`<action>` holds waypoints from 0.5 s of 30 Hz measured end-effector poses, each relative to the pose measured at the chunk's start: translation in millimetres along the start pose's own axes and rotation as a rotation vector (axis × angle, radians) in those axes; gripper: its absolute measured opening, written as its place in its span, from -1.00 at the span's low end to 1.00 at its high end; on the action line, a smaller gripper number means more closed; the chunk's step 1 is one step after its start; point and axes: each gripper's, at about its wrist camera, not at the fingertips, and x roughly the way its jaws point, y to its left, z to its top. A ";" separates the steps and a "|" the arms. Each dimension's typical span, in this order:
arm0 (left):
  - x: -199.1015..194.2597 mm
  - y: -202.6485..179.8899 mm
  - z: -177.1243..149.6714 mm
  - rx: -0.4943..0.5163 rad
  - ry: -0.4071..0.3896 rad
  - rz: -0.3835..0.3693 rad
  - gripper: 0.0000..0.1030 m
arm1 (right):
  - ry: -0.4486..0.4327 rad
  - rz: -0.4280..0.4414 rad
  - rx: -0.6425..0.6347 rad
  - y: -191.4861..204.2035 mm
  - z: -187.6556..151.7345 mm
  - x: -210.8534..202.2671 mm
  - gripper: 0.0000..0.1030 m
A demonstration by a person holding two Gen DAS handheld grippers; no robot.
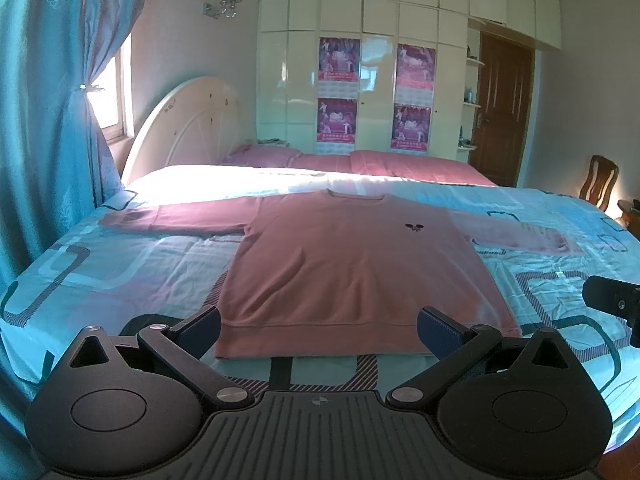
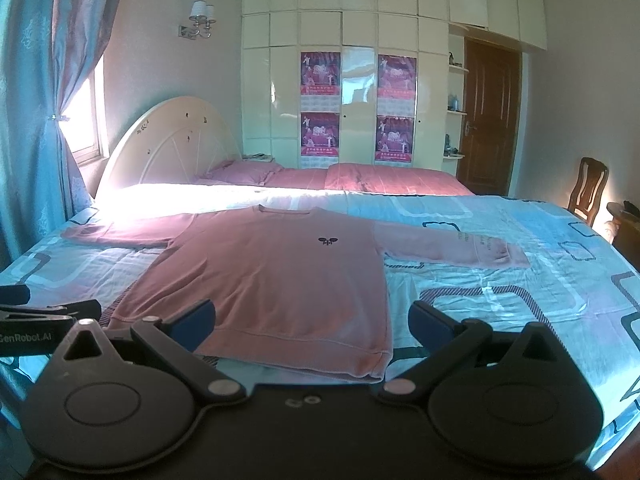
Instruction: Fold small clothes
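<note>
A pink long-sleeved sweatshirt lies flat and face up on the bed, both sleeves spread out sideways, a small dark logo on its chest. It also shows in the right wrist view. My left gripper is open and empty, jaws wide apart just above the hem's middle. My right gripper is open and empty, over the hem near the shirt's lower right corner. The right gripper's edge shows in the left wrist view; the left gripper's edge shows in the right wrist view.
The bed has a blue patterned sheet and a pink quilt and pillows at the far side by a white headboard. Blue curtains hang at left. A wooden chair stands at right, a wardrobe behind.
</note>
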 end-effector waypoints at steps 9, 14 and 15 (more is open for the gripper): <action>-0.1 0.0 -0.5 0.000 0.000 0.000 1.00 | 0.003 -0.001 -0.003 2.4 1.4 1.3 0.99; -0.1 1.5 -0.4 -0.002 0.002 -0.002 1.00 | 0.006 0.001 -0.002 5.9 0.6 2.5 0.99; 0.0 2.3 -0.3 -0.003 0.003 -0.003 1.00 | 0.006 0.001 -0.003 6.0 0.7 2.6 0.99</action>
